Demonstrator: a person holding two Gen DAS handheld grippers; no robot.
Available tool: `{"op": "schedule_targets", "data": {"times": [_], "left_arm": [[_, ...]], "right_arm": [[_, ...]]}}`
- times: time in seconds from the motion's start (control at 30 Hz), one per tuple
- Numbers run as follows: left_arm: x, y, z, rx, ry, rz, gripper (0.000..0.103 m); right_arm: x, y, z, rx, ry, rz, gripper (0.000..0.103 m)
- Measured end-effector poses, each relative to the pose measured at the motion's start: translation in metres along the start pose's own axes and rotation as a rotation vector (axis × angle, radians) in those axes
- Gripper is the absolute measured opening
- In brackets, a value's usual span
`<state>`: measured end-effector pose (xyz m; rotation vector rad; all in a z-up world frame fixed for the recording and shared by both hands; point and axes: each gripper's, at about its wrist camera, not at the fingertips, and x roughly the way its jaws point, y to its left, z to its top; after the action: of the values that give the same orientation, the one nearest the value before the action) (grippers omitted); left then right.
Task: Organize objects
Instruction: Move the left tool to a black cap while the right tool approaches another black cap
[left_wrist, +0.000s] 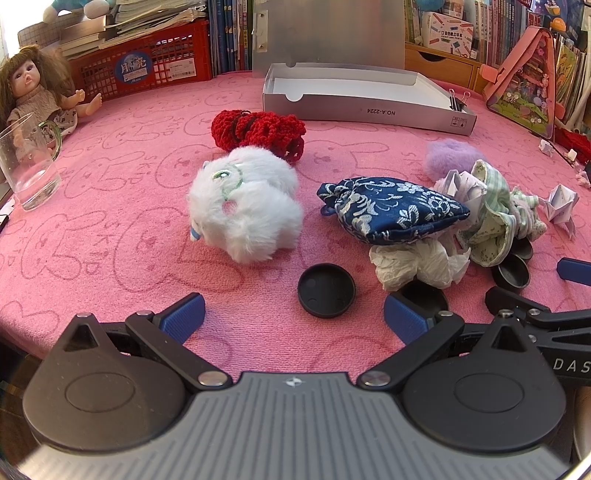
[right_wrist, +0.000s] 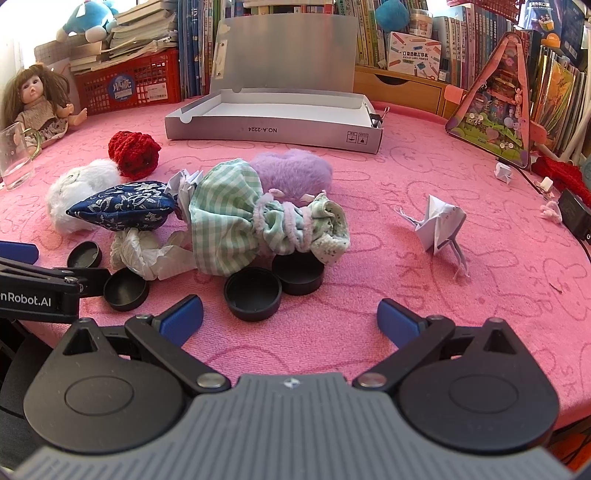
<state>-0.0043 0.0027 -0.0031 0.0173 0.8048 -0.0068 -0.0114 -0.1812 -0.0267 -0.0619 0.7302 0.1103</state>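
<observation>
A pile of small things lies on the pink cloth: a white plush toy (left_wrist: 245, 201), a red knitted pouch (left_wrist: 258, 129), a blue flowered pouch (left_wrist: 395, 208), a green checked cloth bag (right_wrist: 236, 218), a purple fluffy item (right_wrist: 291, 170), crumpled white paper (left_wrist: 417, 264) and several black round lids (left_wrist: 327, 295) (right_wrist: 253, 293). An open grey box (left_wrist: 369, 101) (right_wrist: 273, 123) stands behind them with its lid raised. My left gripper (left_wrist: 293, 317) is open just short of a black lid, nothing between its fingers. My right gripper (right_wrist: 290, 319) is open too, near two black lids.
A doll (left_wrist: 33, 88) and a glass mug (left_wrist: 27, 166) sit at the left. A red crate (left_wrist: 147, 66), books and a pink triangular toy house (right_wrist: 498, 107) line the back. Folded paper figures (right_wrist: 441, 227) lie on the right. The table's near edge runs under both grippers.
</observation>
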Motion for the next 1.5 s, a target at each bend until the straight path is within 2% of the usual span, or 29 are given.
{"op": "schedule_targets", "data": {"times": [0.73,0.93,1.13,1.33,1.4,1.5], "left_arm": [[-0.002,-0.003,0.000,-0.002,-0.015,0.004,0.103],[-0.003,-0.002,-0.002,0.001,-0.036,-0.002,0.103],[-0.003,-0.002,-0.005,0.001,-0.070,-0.003,0.103],[-0.007,0.001,-0.006,-0.006,-0.078,-0.029,0.103],[-0.010,0.000,-0.006,0.005,-0.093,-0.035,0.100],[-0.017,-0.005,-0.006,0.036,-0.121,-0.031,0.086]], "right_arm": [[-0.002,0.005,-0.001,0.024,-0.001,-0.030,0.103],[-0.009,0.010,-0.004,0.018,-0.021,0.006,0.099],[-0.012,0.013,-0.003,0.016,-0.043,0.016,0.087],[-0.017,0.015,-0.002,0.011,-0.066,0.025,0.068],[-0.017,0.015,-0.002,0.012,-0.067,0.025,0.061],[-0.016,0.016,-0.001,0.006,-0.067,0.028,0.055]]}}
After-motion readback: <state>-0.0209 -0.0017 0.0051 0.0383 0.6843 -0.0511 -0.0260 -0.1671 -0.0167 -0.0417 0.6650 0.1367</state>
